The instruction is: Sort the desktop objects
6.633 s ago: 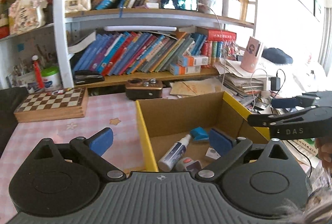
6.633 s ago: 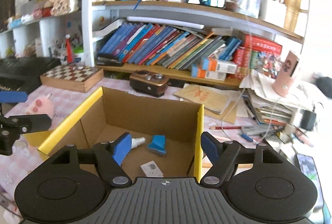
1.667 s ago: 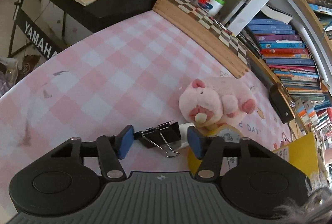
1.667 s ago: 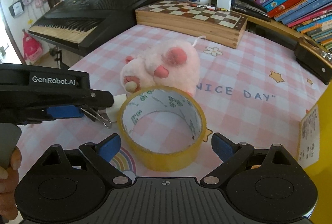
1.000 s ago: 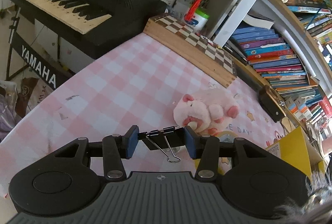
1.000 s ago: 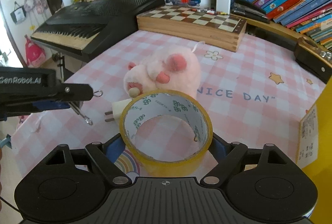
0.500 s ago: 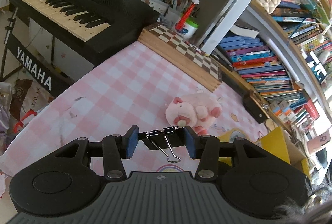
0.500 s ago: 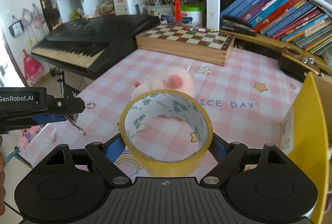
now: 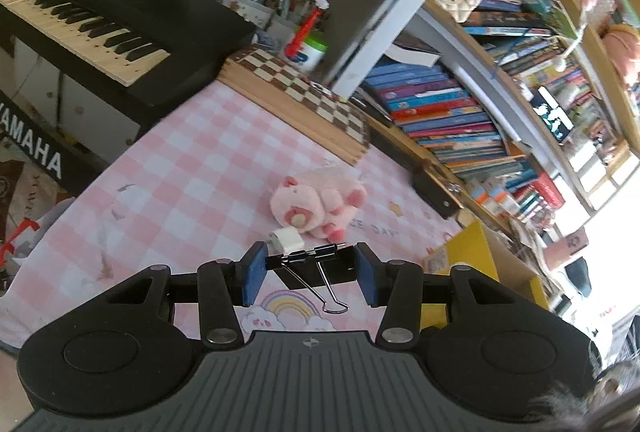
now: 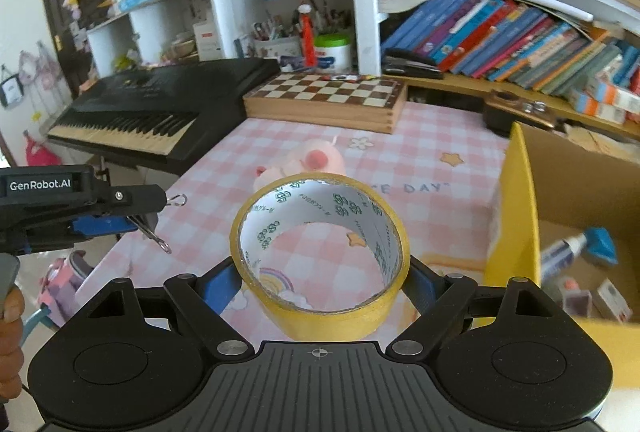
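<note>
Your left tool (image 9: 308, 274) pinches the small black metal binder clip (image 9: 310, 261) above the pink checked bench (image 9: 192, 168); your right tool (image 10: 322, 282) spans the light, stiff yellow tape roll (image 10: 320, 256) by its slick outer wall, beside the yellow cardboard box (image 10: 516, 216).

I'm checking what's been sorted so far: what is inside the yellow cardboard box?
Inside the yellow cardboard box lie a white spray bottle, a blue block and some small packets. The near wall hides part of its floor.
</note>
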`<action>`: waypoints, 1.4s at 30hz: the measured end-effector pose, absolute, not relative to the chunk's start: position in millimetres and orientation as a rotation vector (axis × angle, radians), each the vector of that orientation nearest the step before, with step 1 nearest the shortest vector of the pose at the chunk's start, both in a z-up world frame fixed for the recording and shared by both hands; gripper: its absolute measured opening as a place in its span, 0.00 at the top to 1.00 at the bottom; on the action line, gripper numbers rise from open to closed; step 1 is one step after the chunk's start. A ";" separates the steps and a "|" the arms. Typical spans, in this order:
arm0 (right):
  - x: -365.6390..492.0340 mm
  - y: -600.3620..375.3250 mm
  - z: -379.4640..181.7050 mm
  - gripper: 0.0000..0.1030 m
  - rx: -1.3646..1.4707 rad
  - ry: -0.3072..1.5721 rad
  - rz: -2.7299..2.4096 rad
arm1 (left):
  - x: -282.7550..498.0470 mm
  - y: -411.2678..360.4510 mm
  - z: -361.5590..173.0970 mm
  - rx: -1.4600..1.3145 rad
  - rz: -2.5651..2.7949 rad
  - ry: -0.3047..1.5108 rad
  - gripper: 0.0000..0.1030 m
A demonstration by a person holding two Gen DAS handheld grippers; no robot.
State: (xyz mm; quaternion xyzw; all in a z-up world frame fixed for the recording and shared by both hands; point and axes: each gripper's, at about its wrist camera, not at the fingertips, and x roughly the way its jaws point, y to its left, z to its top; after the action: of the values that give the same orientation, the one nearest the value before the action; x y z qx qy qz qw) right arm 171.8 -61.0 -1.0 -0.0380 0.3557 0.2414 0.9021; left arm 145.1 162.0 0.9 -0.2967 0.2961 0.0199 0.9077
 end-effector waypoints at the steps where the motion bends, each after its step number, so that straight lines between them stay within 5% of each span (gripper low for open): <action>1: 167.6 -61.7 -0.4 0.16 -0.076 0.736 0.491 | 141.9 161.8 1.4 -0.613 0.032 0.610 0.57; 42: 6.3 -122.5 -5.9 0.16 0.088 0.768 0.180 | 50.7 104.5 -0.4 -0.529 -0.320 0.708 0.57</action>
State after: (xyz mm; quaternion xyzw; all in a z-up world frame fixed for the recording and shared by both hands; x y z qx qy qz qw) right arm 6.3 -122.5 -5.9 0.0430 0.3738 0.0879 0.9223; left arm 50.7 104.5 -0.4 -0.2550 0.3412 -0.1541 0.8915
